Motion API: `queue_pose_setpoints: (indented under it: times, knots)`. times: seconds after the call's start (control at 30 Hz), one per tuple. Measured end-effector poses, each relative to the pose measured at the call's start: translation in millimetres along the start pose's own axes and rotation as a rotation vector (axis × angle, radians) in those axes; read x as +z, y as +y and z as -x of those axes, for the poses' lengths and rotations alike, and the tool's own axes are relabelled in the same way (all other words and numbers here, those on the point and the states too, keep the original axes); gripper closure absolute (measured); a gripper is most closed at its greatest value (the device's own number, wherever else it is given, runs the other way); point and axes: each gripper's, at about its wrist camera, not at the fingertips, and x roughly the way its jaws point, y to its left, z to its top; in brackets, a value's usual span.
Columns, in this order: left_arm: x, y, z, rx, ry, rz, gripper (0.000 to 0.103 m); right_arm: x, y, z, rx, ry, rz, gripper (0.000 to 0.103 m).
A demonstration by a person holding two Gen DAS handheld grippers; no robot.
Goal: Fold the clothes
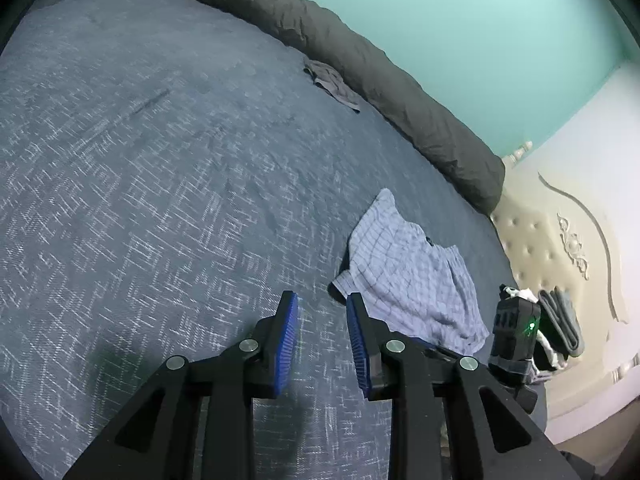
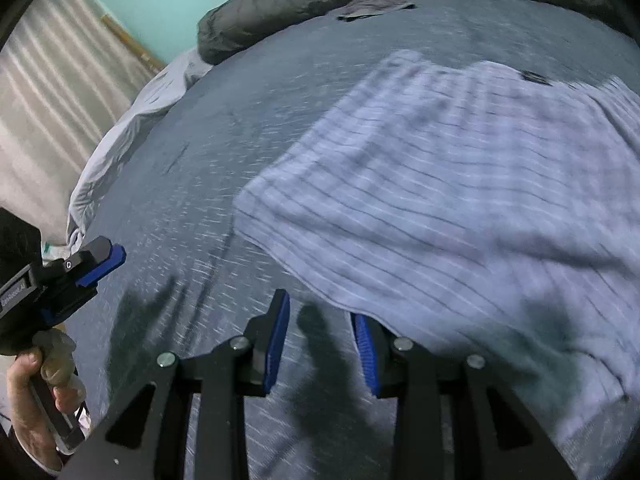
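Note:
A light blue checked garment (image 1: 412,272) lies crumpled on the dark blue bedspread (image 1: 160,160). In the left wrist view it is just right of my left gripper (image 1: 322,300), which stands open over bare bedspread with nothing between its blue pads. The right wrist view shows the same garment (image 2: 440,180), blurred, filling the right half. My right gripper (image 2: 320,306) is open at the garment's near left edge, with only bedspread between its fingers. The left gripper (image 2: 108,256), held by a hand (image 2: 28,400), appears at the far left of that view.
A rolled grey-green duvet (image 1: 360,64) runs along the teal wall. A small grey garment (image 1: 332,84) lies beside it. A folded grey item (image 1: 560,320) sits by the cream padded headboard (image 1: 560,240). The bedspread's edge with a pale sheet (image 2: 120,140) is at left.

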Motion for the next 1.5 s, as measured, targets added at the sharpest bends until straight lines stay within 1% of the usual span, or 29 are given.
queue_pose_setpoints:
  times: [0.13, 0.23, 0.33, 0.4, 0.5, 0.6, 0.63, 0.7, 0.83, 0.9, 1.0, 1.07, 1.2, 1.27, 1.33, 1.43, 1.5]
  knots:
    - [3, 5, 3, 0.000, -0.007, 0.009, 0.074, -6, 10, -1, 0.037, 0.027, 0.058, 0.070]
    - [4, 6, 5, -0.001, -0.012, 0.012, 0.074, -14, 12, 2, 0.045, 0.050, 0.087, 0.070]
    - [5, 8, 7, -0.001, -0.016, 0.015, 0.074, -16, 4, 10, 0.046, 0.041, 0.066, 0.070]
    - [5, 9, 8, -0.002, -0.016, 0.017, 0.074, -15, -2, 14, 0.015, 0.028, 0.050, 0.070]
    - [6, 9, 8, -0.002, -0.014, 0.017, 0.074, -15, -7, 11, 0.017, 0.042, 0.028, 0.070]
    - [7, 10, 7, -0.001, -0.013, 0.019, 0.074, -20, 11, 10, 0.034, 0.069, 0.114, 0.070]
    - [7, 10, 7, -0.002, -0.013, 0.020, 0.074, -20, 13, 11, 0.027, 0.069, 0.125, 0.070]
    - [7, 10, 7, -0.003, -0.012, 0.018, 0.074, -17, 6, 14, 0.016, 0.057, 0.092, 0.070]
    - [8, 12, 8, -0.002, -0.012, 0.018, 0.074, -7, -5, 12, -0.045, 0.038, 0.050, 0.069]
    - [9, 14, 8, 0.000, -0.014, 0.022, 0.074, -3, -2, 8, -0.055, 0.041, 0.059, 0.070]
    - [9, 15, 9, 0.002, -0.017, 0.024, 0.074, 4, 7, 1, -0.060, 0.020, 0.079, 0.070]
    - [9, 16, 10, 0.003, -0.020, 0.026, 0.074, 7, 11, -4, -0.032, 0.017, 0.083, 0.069]
    - [10, 17, 12, 0.002, -0.021, 0.029, 0.074, 3, 31, -13, 0.036, 0.060, 0.173, 0.069]
    - [10, 18, 13, 0.001, -0.023, 0.032, 0.074, -2, 35, -13, 0.048, 0.079, 0.210, 0.069]
    - [11, 19, 15, -0.001, -0.026, 0.033, 0.074, -4, 34, -10, 0.076, 0.093, 0.205, 0.069]
    - [11, 20, 16, -0.002, -0.030, 0.038, 0.074, -5, 29, 0, 0.076, 0.101, 0.224, 0.069]
    - [12, 21, 16, -0.003, -0.028, 0.039, 0.074, -8, 25, 4, 0.038, 0.116, 0.245, 0.069]
